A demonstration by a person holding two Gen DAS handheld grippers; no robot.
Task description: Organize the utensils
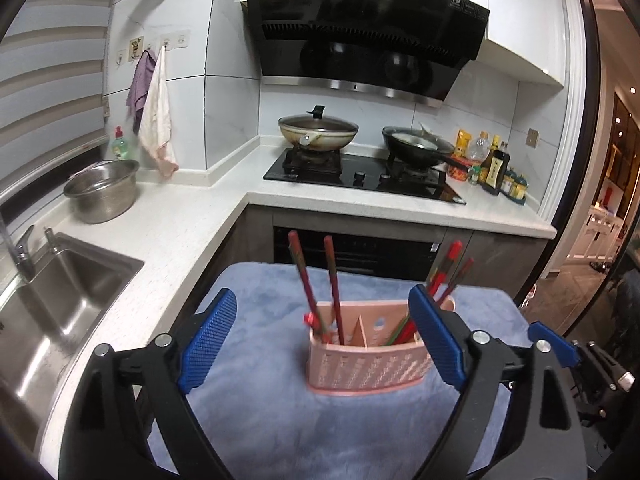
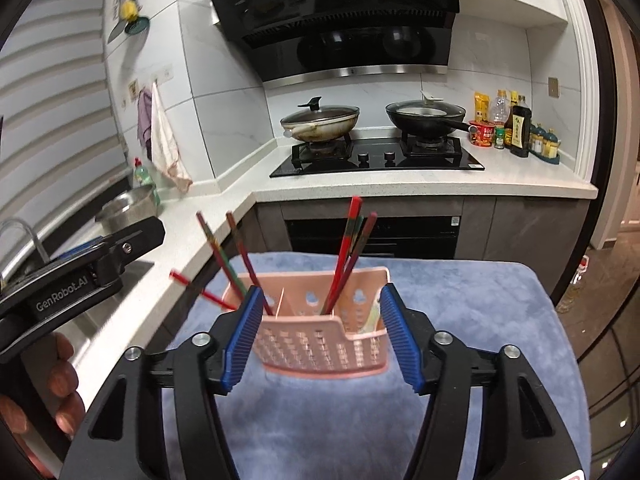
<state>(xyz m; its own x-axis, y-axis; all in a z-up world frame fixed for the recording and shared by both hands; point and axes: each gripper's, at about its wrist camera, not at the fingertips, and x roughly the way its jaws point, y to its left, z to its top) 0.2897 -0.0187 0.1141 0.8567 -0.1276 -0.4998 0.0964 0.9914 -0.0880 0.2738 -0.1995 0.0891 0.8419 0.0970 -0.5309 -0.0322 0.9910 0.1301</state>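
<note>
A pink perforated utensil holder [image 1: 366,354] [image 2: 322,340] stands on a blue cloth [image 1: 280,420] [image 2: 460,320]. Red chopsticks [image 1: 334,288] [image 2: 352,248] stand in both of its compartments. One red chopstick [image 2: 200,292] sticks out past the holder's left side. My left gripper [image 1: 324,342] is open and empty, its fingers either side of the holder and just short of it. My right gripper [image 2: 320,336] is open, with its blue fingers [image 2: 244,340] on both sides of the holder, close to its walls. The right gripper's blue tip [image 1: 554,342] shows at the right in the left wrist view.
A white counter [image 1: 180,232] runs along the left with a steel sink [image 1: 52,312] and a steel bowl [image 1: 102,190]. A stove [image 1: 360,176] with two lidded pans is at the back. Bottles [image 1: 494,168] stand at the back right.
</note>
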